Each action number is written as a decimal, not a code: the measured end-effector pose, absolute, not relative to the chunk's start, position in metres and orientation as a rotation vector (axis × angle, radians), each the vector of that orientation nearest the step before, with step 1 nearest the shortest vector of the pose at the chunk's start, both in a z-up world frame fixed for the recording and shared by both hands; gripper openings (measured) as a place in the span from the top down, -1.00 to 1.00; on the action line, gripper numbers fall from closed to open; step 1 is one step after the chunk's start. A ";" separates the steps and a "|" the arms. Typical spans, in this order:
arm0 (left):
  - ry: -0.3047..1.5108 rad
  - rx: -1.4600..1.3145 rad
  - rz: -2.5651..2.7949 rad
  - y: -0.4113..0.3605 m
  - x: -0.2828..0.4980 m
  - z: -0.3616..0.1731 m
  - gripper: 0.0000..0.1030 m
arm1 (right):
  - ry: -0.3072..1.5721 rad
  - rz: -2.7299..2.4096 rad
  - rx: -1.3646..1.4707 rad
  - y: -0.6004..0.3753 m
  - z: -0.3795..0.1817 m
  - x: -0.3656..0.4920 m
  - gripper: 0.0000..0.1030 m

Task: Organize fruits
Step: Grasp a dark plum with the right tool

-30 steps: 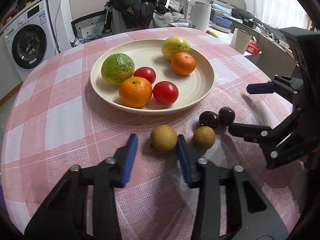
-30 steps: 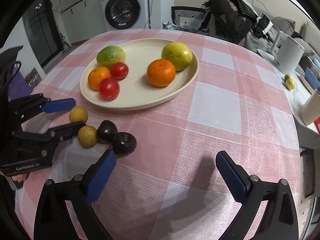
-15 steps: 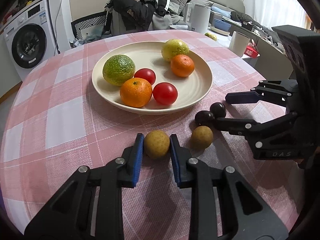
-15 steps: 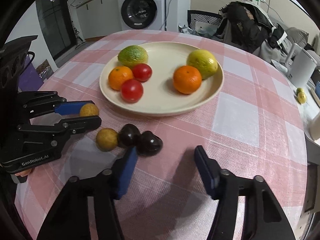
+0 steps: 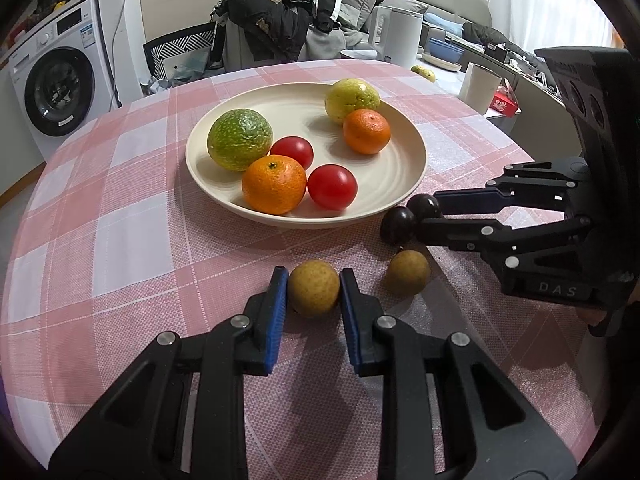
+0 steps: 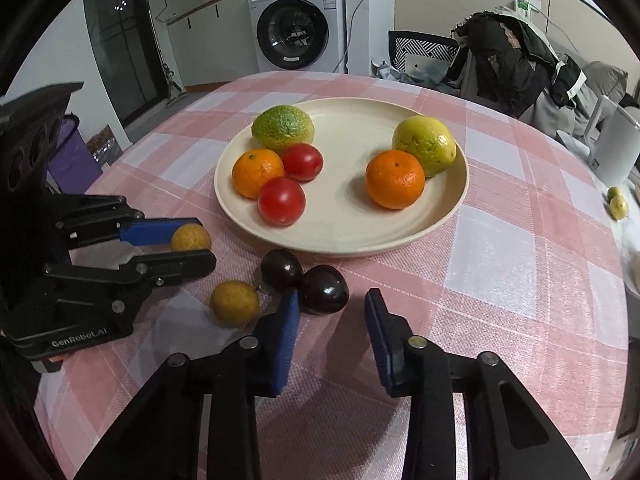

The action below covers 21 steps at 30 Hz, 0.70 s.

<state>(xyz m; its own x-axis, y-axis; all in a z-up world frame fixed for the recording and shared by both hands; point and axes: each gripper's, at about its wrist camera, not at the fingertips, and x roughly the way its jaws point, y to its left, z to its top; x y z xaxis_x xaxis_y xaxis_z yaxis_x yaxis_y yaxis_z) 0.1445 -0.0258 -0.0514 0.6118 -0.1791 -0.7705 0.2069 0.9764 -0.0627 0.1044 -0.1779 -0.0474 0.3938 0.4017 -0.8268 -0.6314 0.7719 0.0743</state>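
Left wrist view: my left gripper (image 5: pixel 314 290) clamps a small yellow-brown fruit (image 5: pixel 314 287) on the pink checked tablecloth (image 5: pixel 120 240); my right gripper (image 5: pixel 430 216), marked "DAS", reaches beside two dark plums (image 5: pixel 398 219).

Right wrist view: my right gripper (image 6: pixel 332 320) is spread apart around one plum (image 6: pixel 324 289), near the cream plate (image 6: pixel 400 236); the left reads "GenRobot.AI".

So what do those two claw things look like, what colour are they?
Both are black plastic claws. The left gripper has two long fingers lined with blue pads, silver screw heads at the joints, and white "GenRobot.AI" lettering on its body. The right gripper matches it, with blue-padded fingers, silver screws, and "DAS" printed on its side.
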 end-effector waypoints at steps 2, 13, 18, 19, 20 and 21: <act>0.884 0.034 -0.222 -0.025 0.144 -0.051 0.56 | 0.959 0.670 -0.270 -0.177 -0.047 0.104 0.51; 0.877 0.025 -0.223 -0.022 0.143 -0.049 0.56 | 0.947 0.673 -0.267 -0.182 -0.046 0.098 0.53; 0.855 0.012 -0.232 -0.019 0.140 -0.043 0.56 | 0.934 0.670 -0.255 -0.189 -0.041 0.095 0.53; 0.848 0.010 -0.231 -0.019 0.140 -0.041 0.56 | 0.931 0.669 -0.253 -0.190 -0.040 0.095 0.54; 0.836 0.007 -0.231 -0.019 0.138 -0.039 0.56 | 0.929 0.671 -0.251 -0.191 -0.039 0.095 0.54; 0.823 0.004 -0.232 -0.019 0.137 -0.036 0.56 | 0.927 0.672 -0.246 -0.193 -0.038 0.095 0.54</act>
<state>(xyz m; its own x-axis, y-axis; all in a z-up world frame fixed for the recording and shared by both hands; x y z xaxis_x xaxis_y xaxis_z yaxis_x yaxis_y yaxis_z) 0.1368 -0.0189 -0.0364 0.6560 -0.2035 -0.7268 0.2065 0.9746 -0.0865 0.0945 -0.1927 -0.0376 0.4164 0.4272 -0.8025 -0.6301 0.7720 0.0840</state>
